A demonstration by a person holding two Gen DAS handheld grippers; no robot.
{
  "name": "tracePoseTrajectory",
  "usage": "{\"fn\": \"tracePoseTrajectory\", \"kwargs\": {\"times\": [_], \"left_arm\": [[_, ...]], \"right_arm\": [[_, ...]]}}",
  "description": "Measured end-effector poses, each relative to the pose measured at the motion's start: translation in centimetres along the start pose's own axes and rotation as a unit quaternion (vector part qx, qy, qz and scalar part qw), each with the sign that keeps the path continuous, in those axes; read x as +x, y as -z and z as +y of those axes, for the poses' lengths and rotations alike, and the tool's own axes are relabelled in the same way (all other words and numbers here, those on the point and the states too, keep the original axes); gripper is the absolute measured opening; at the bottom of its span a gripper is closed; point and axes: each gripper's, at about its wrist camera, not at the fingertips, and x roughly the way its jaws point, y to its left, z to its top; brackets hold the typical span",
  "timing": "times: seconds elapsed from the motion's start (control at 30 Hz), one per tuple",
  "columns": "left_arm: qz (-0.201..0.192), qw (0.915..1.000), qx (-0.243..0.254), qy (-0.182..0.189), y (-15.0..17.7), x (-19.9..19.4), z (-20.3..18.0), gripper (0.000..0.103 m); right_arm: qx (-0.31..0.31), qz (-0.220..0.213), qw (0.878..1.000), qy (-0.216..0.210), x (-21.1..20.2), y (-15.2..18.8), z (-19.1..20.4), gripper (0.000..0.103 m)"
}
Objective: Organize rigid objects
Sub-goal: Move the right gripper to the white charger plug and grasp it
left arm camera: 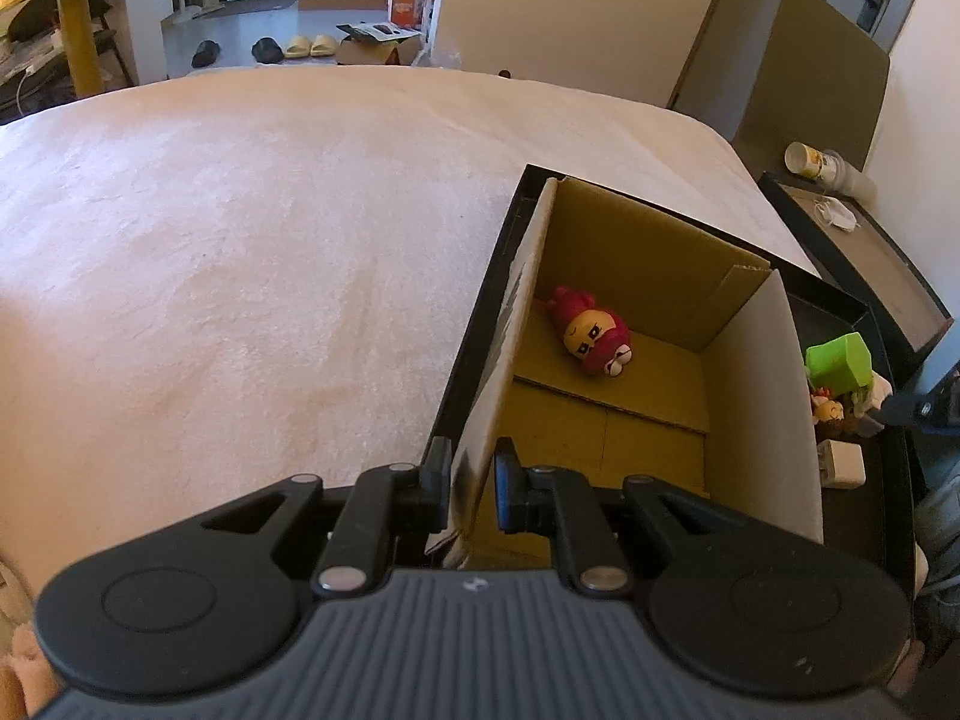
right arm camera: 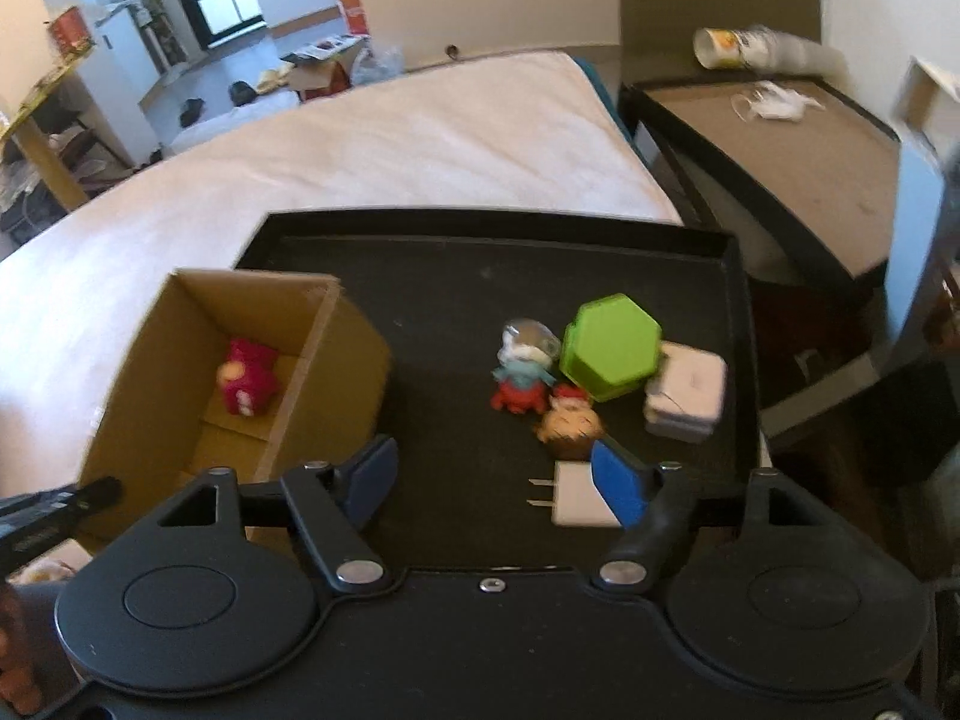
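Note:
A cardboard box [left arm camera: 756, 372] [right arm camera: 354, 354] stands on a black tray [right arm camera: 456, 288] on the bed. A red toy figure [left arm camera: 591, 333] [right arm camera: 249, 381] lies inside the box. My left gripper [left arm camera: 471, 480] is shut on the box's left wall. My right gripper [right arm camera: 495, 477] is open and empty above the tray. In front of it lie a white plug charger [right arm camera: 576, 495], a small brown-headed figure [right arm camera: 567, 423], a red and blue figure [right arm camera: 522, 369], a green hexagonal box [right arm camera: 612, 345] and a white case [right arm camera: 684, 390].
The pale bed cover [left arm camera: 240, 240] spreads to the left and behind the tray. A dark side table [right arm camera: 780, 132] stands to the right with a tipped cup [right arm camera: 726, 48] and a mask on it. Cardboard sheets lean against the wall behind.

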Motion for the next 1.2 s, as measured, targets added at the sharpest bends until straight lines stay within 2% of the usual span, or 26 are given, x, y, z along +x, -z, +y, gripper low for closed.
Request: {"fn": "tracePoseTrajectory", "kwargs": {"times": [0.1,0.4,0.7,1.07,1.13,1.2], "left_arm": [[-0.003,1.0000,0.003,-0.003,0.0,-0.1,-0.2,0.012],[-0.009,0.9997,0.018,-0.016,0.1,-0.1,-0.7,0.011],[-0.010,0.9994,0.023,-0.023,0.2,0.0,-0.9,0.011],[-0.010,0.9993,0.025,-0.027,0.2,0.1,-1.1,0.011],[-0.010,0.9994,0.023,-0.025,0.2,0.1,-1.0,0.011],[-0.010,0.9994,0.021,-0.024,0.2,0.0,-0.9,0.011]], "right_arm": [[0.001,0.007,1.000,0.017,1.0,0.8,-1.0,0.074],[0.015,0.024,0.999,0.031,4.0,2.5,-3.1,0.079],[0.015,0.014,0.999,0.033,5.5,2.6,-3.0,0.086],[0.006,0.028,0.998,0.057,7.6,2.7,-3.1,0.085],[-0.003,0.029,0.998,0.064,7.8,2.8,-3.1,0.083],[-0.005,0.036,0.998,0.060,8.2,2.9,-3.1,0.075]]}}
